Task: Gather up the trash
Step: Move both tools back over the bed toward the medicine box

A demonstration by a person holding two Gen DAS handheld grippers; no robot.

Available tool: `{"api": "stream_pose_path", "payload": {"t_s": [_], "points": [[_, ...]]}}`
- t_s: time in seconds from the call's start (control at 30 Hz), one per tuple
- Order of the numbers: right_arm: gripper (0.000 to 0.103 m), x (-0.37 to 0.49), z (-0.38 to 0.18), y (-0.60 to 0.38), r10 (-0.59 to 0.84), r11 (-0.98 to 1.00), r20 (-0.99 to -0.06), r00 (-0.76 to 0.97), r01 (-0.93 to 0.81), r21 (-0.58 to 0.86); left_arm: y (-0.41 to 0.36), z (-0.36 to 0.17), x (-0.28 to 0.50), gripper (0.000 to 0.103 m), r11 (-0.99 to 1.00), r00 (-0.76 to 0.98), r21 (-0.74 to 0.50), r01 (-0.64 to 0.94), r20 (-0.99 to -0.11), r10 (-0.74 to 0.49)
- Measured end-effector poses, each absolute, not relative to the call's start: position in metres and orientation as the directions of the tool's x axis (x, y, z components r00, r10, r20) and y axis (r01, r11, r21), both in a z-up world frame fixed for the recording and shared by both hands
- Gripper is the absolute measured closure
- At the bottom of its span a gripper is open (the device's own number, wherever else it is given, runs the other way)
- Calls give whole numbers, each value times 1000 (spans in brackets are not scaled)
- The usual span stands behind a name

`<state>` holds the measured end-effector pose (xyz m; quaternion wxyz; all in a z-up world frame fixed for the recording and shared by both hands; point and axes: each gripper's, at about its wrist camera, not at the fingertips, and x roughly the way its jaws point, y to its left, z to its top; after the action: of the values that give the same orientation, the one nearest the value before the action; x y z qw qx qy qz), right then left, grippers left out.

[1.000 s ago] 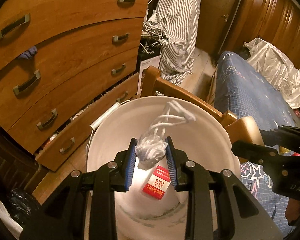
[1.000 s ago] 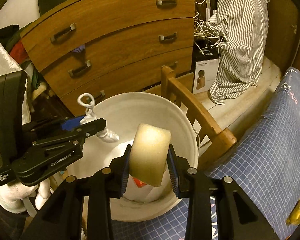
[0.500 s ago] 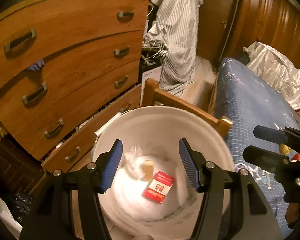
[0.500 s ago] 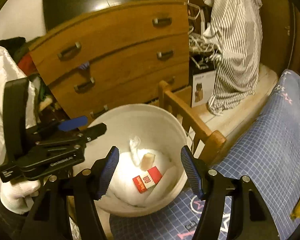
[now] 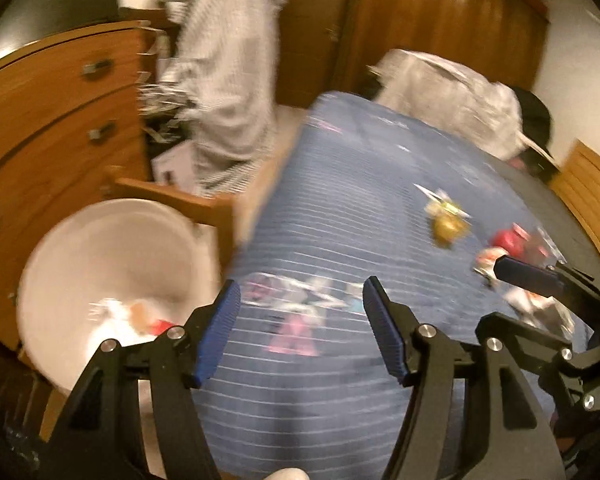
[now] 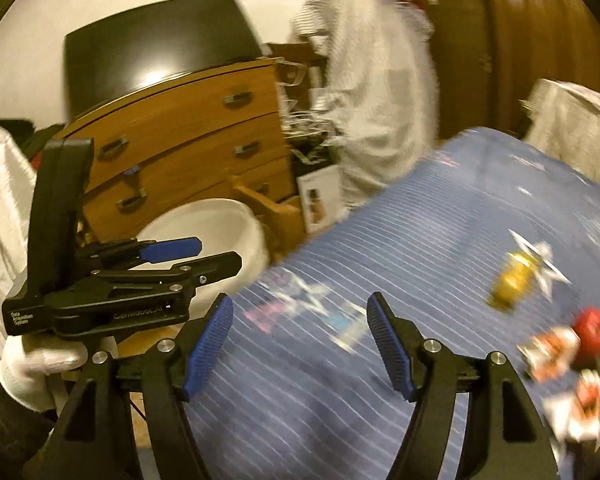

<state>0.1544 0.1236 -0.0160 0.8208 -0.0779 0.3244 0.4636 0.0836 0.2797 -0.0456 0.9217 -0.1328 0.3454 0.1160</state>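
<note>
Blue patterned bedding fills most of both views, and a wooden chest of drawers is seen behind it, with a striped garment hanging beside. A white bucket is placed low at the left, next to a wooden chair back; some pieces of trash, one of them red, are already lying inside it, though blur hides what they are.

More trash is left on the bedding, well apart from the bucket: a yellow wrapper, a red item and a few white-and-red wrappers close together. Their exact shapes cannot be told because of the blur.

The left gripper is held with its jaws apart and nothing is between them; these jaws have just been opening. The right gripper is in the same state, spread and empty, its jaws also having just been opening.

Several risks can be judged from here. Both pictures are strongly smeared, so a fast approach may end beside a wrapper and not over it. The wrappers look thin and flat, and the bedding is soft; cloth could be pinched together with a wrapper, or a wrapper could be pushed away. Because the remaining pieces are crowded, two could be caught at once and one dropped on the way. The two grippers are near each other and could collide if both are sent to the same pile.
</note>
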Motion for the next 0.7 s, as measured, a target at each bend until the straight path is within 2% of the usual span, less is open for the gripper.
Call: {"api": "stream_pose_path", "payload": {"t_s": [0.2, 0.27, 0.37, 0.47, 0.6, 0.7], "points": [[33, 175, -35, -21, 653, 689, -591, 473, -695, 205, 212, -71, 111, 42, 957, 717, -233, -175, -696, -38], [33, 194, -45, -78, 618, 747, -596, 513, -620, 240, 195, -80, 116, 38, 957, 704, -248, -154, -707, -70], [33, 243, -70, -187, 471, 878, -620, 627, -400, 263, 177, -89, 120, 38, 955, 688, -261, -138, -719, -97], [33, 283, -109, -262, 391, 918, -676, 624, -218, 330, 162, -95, 124, 35, 952, 677, -276, -135, -727, -115], [34, 302, -155, -282, 439, 891, -725, 530, -152, 428, 141, -100, 128, 34, 956, 653, -275, -105, -744, -143], [34, 278, -146, -250, 601, 799, -665, 444, -314, 512, 126, -105, 132, 34, 963, 634, -258, -80, -758, -150]]}}
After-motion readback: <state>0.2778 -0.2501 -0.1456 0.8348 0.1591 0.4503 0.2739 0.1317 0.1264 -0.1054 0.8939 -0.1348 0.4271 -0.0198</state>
